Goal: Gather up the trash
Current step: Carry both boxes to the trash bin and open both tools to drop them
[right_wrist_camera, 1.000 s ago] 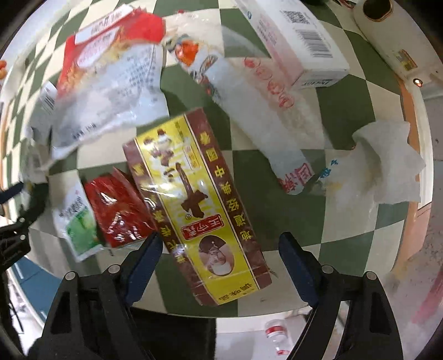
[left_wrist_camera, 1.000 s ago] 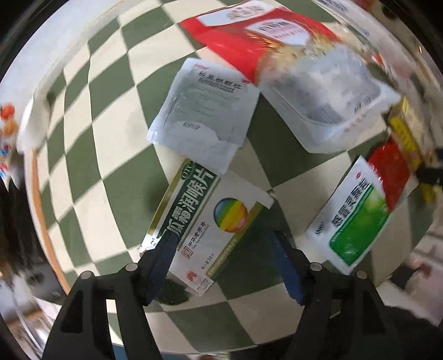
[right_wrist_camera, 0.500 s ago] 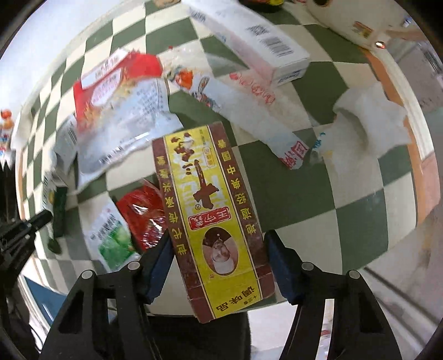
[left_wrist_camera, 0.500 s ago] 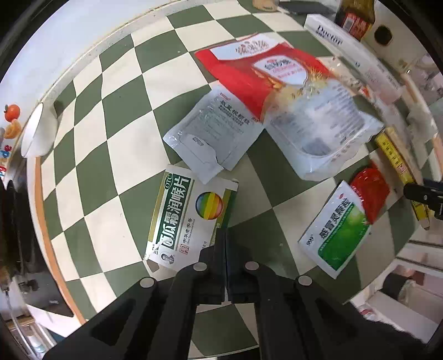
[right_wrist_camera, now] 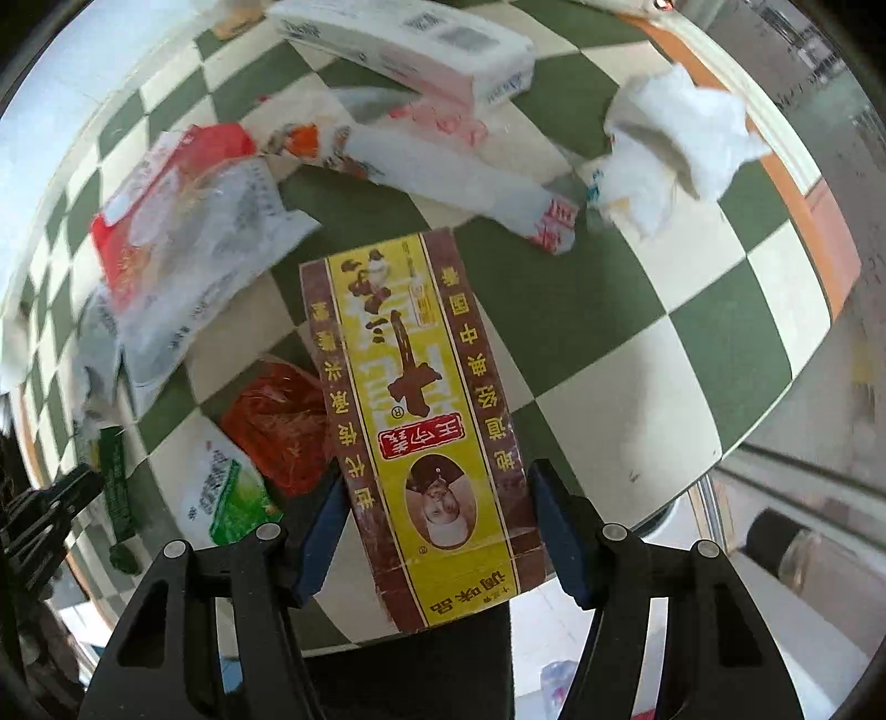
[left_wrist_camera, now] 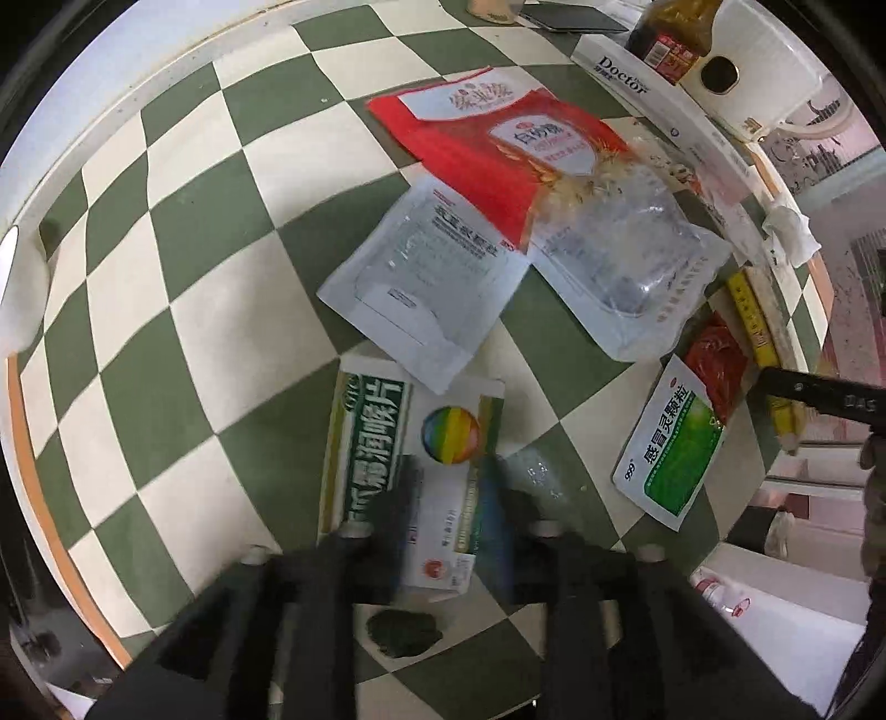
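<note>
Compared with half a second earlier, the left gripper [left_wrist_camera: 443, 498] has parted its fingers, which were pressed together, and now straddles the near end of the green-and-white medicine box [left_wrist_camera: 398, 443]; the view is blurred by motion, so whether the pads touch the cardboard cannot be told. The right gripper [right_wrist_camera: 437, 531] has lifted the yellow-and-brown seasoning box [right_wrist_camera: 415, 421], whose far end now tilts up off the checkered tablecloth [right_wrist_camera: 637, 343].

The seasoning box is a long, flat, glossy carton, clamped across its width between the blue pads [right_wrist_camera: 324, 531]. Left of it lie a crinkled red sachet [right_wrist_camera: 277, 421] and a green-and-white granule packet [right_wrist_camera: 227, 498]. Ahead sit a crumpled white tissue [right_wrist_camera: 681, 144] and a long white carton [right_wrist_camera: 410, 44].

Just beyond the medicine box, overlapping its far edge, lies a flat white foil pouch [left_wrist_camera: 421, 277]; further on, a red-and-clear plastic bag [left_wrist_camera: 554, 183], wrinkled and shiny. The granule packet [left_wrist_camera: 670, 448] lies to the left gripper's right.
</note>
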